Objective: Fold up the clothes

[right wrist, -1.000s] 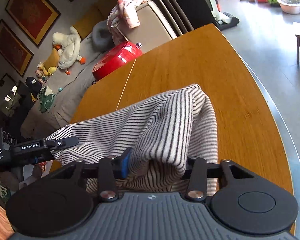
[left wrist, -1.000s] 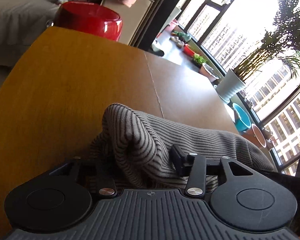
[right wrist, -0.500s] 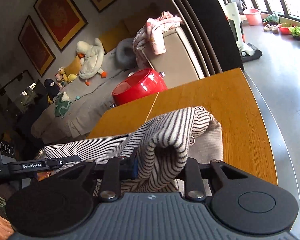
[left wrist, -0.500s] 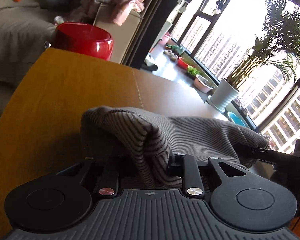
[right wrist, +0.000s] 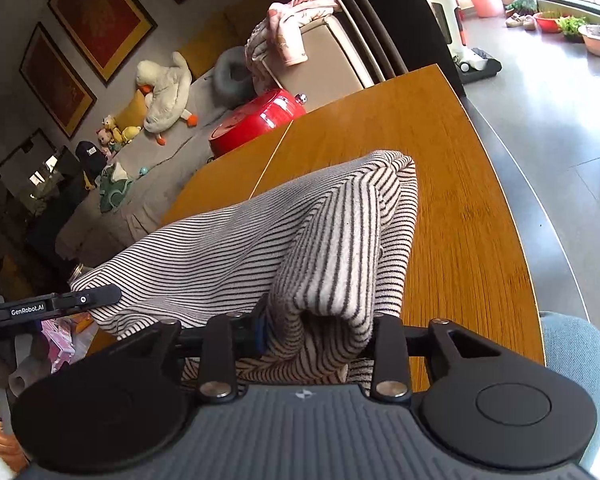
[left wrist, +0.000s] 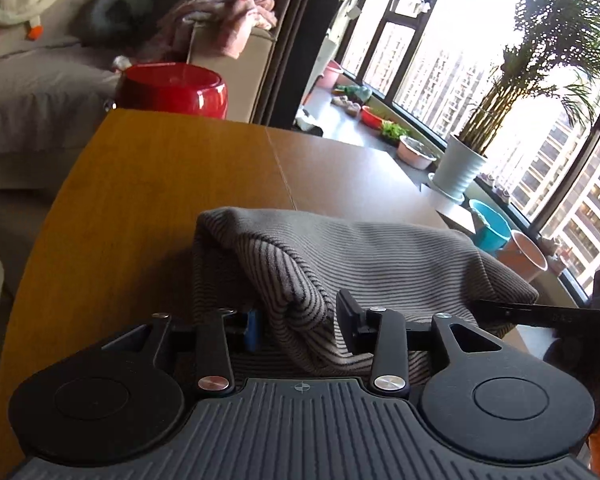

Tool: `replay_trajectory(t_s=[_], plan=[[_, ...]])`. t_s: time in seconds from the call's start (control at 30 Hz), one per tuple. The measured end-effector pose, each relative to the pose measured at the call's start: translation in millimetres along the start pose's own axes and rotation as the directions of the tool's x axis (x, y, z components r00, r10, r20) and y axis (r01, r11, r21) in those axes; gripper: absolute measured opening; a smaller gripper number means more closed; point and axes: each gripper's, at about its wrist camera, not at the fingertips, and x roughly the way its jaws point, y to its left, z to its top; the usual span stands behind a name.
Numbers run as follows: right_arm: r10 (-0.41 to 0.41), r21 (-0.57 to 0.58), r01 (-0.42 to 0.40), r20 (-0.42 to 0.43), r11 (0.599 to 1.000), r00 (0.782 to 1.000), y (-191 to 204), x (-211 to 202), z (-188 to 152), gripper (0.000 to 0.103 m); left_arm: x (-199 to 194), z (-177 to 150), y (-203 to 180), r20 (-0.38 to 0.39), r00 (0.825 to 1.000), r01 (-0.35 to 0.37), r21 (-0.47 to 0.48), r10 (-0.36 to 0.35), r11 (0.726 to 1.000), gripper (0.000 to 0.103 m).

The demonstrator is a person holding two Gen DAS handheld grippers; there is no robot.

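Observation:
A striped garment (left wrist: 364, 256), beige with thin dark stripes, lies bunched across the near part of the wooden table (left wrist: 160, 168). My left gripper (left wrist: 296, 324) is shut on a thick fold of its left end. In the right wrist view the same striped garment (right wrist: 260, 240) stretches leftward, and my right gripper (right wrist: 320, 332) is shut on a rolled fold of its right end. Each gripper's fingers also show from the side in the other's view: the right gripper (left wrist: 540, 314) at the cloth's far end, the left gripper (right wrist: 60, 304) likewise.
A red pot (left wrist: 172, 88) stands at the table's far edge. Beyond it is a grey sofa (right wrist: 148, 184) with plush toys and pink clothes (right wrist: 292, 28) over its arm. A potted palm (left wrist: 460, 168) and basins sit by the windows. The table edge (right wrist: 540, 280) runs close on the right.
Both grippers have pulled back toward the near table edge with the garment still held; more of the far table and room now shows beyond the cloth.

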Motion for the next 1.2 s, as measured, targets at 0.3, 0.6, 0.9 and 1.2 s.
replay_trajectory(t_s=[0.3,0.6,0.9,1.2], plan=[[-0.105,-0.132,0.124,0.145,0.983,0.984,16,-41,35,0.081,-23,7,-27,0.047,0.999,0.024,0.076,-0.027,0.997,0.069],[-0.064,-0.341,0.097,0.109,0.935,0.992,50,7,31,0.057,53,-11,-28,-0.169,0.977,0.133,0.02,-0.128,0.991,0.069],[-0.128,-0.44,0.144,0.064,0.887,0.99,61,35,-4,0.059,121,30,2,-0.106,0.986,0.121,-0.06,-0.127,0.991,0.07],[0.023,-0.466,-0.045,-0.053,0.884,0.998,105,33,-32,0.08,147,53,-10,-0.057,0.995,0.08,-0.024,-0.081,0.997,0.081]])
